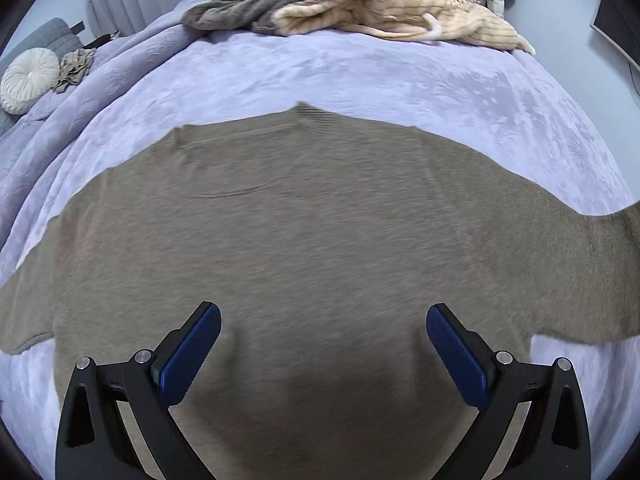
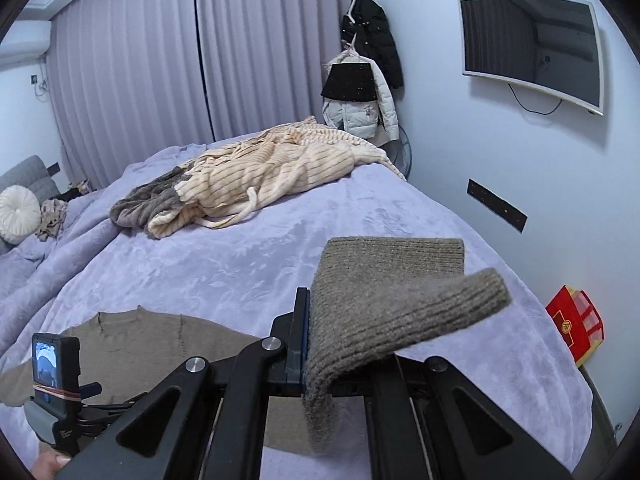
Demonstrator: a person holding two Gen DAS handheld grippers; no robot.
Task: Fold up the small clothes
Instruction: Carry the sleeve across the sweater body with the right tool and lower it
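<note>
A taupe knit sweater (image 1: 304, 232) lies spread flat on the lavender bedspread (image 1: 360, 76), collar toward the far side. My left gripper (image 1: 324, 320) is open, its blue pads (image 1: 192, 356) apart just above the sweater's lower body, holding nothing. My right gripper (image 2: 320, 320) is shut on the sweater's sleeve (image 2: 380, 300) and holds it lifted above the bed; the ribbed cuff folds over and hides the right finger. The sweater's body also shows low at the left in the right wrist view (image 2: 160, 340).
A cream striped garment (image 2: 272, 176) and a grey one (image 2: 144, 204) lie heaped at the far side of the bed. A round white cushion (image 2: 18, 212) sits at the left. A red box (image 2: 576, 324) stands by the right wall, under a TV (image 2: 532, 48). Coats (image 2: 364, 80) hang in the corner.
</note>
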